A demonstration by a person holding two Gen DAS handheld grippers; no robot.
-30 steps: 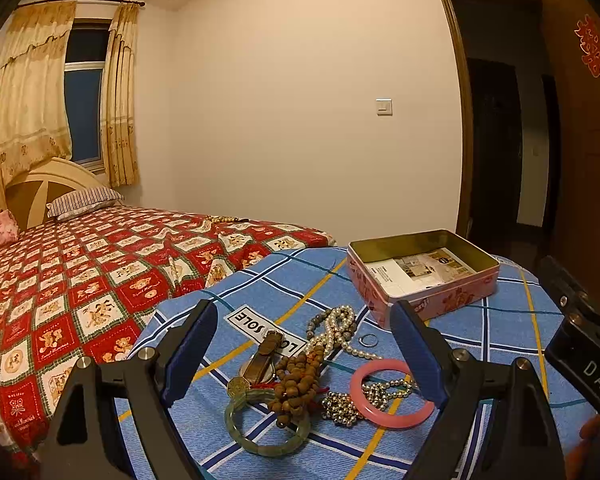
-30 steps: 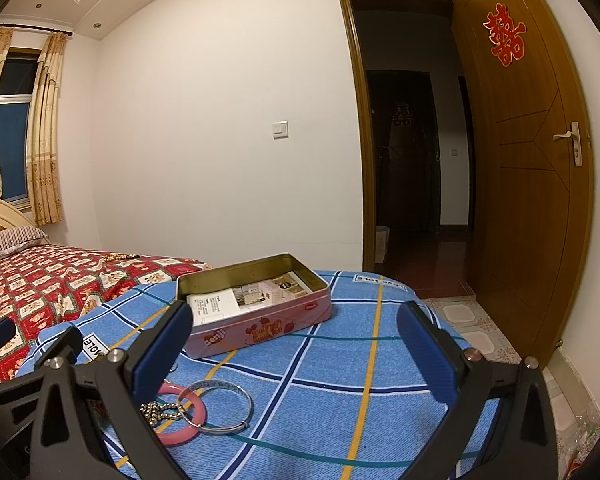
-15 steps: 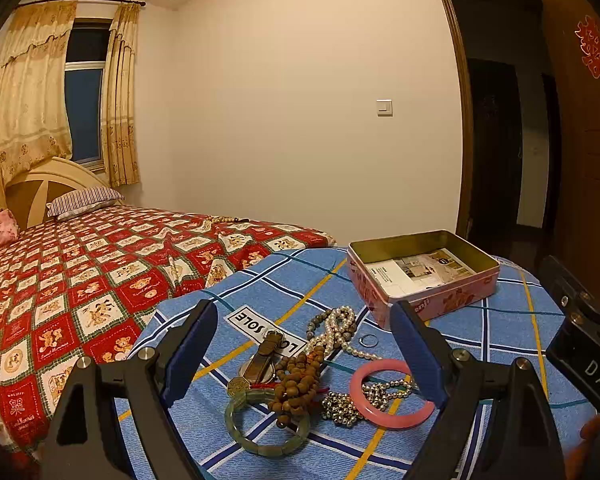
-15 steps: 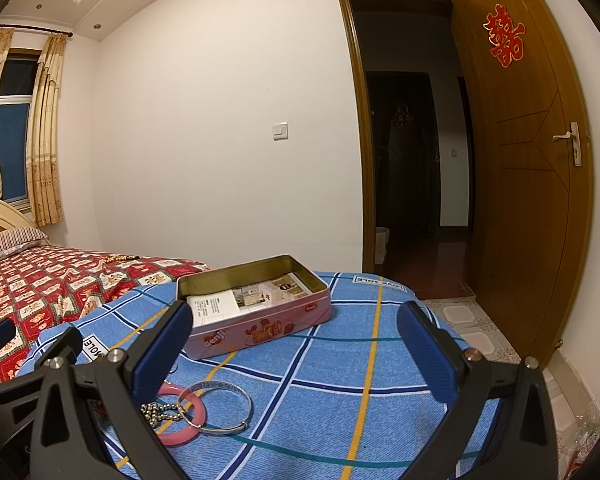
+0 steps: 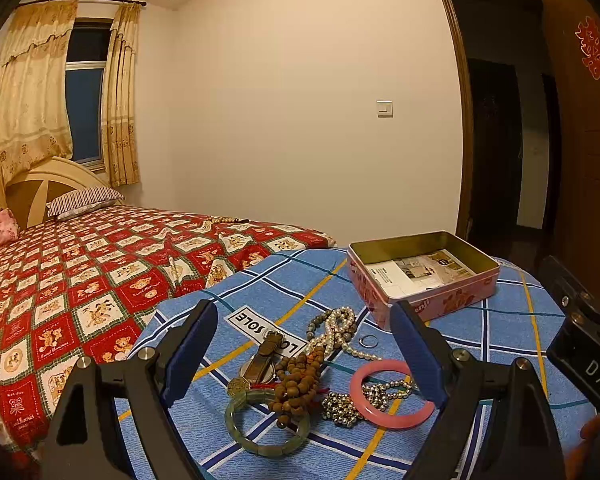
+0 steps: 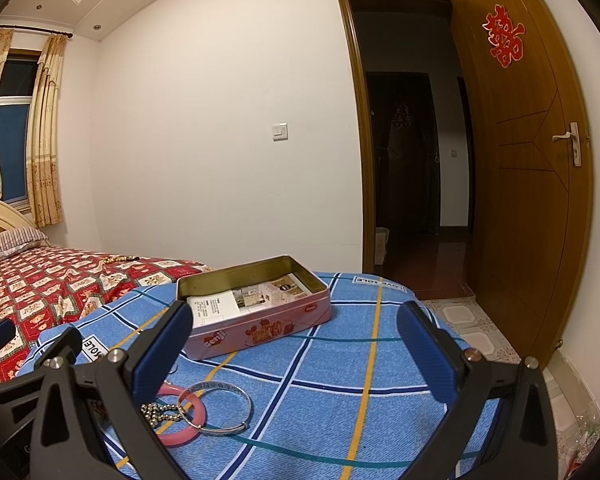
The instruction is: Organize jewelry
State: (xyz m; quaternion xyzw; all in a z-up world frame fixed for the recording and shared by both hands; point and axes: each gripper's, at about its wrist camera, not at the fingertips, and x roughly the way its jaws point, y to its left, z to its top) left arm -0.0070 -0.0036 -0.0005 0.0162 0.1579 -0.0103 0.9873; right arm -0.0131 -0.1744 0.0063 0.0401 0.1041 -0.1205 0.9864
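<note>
Jewelry lies in a heap on the blue checked cloth [image 5: 500, 320]. It includes a green jade bangle [image 5: 266, 426], brown wooden beads [image 5: 298, 380], a pearl necklace [image 5: 338, 330], a small ring [image 5: 368, 341], a pink bangle [image 5: 392, 394] and silver beads [image 5: 342, 408]. My left gripper [image 5: 306, 354] hangs open just above the heap, holding nothing. A pink tin [image 5: 422, 276], lidless with papers inside, stands behind. In the right wrist view the tin [image 6: 256, 312] sits ahead, a silver bangle [image 6: 216, 408] overlaps the pink bangle [image 6: 180, 420], and my right gripper [image 6: 296, 348] is open and empty.
A bed with a red patterned cover [image 5: 80, 272] adjoins the blue cloth on the left. An open wooden door [image 6: 528, 184] and a dark doorway [image 6: 412, 160] stand to the right. Tiled floor [image 6: 468, 328] lies beyond the cloth's right edge.
</note>
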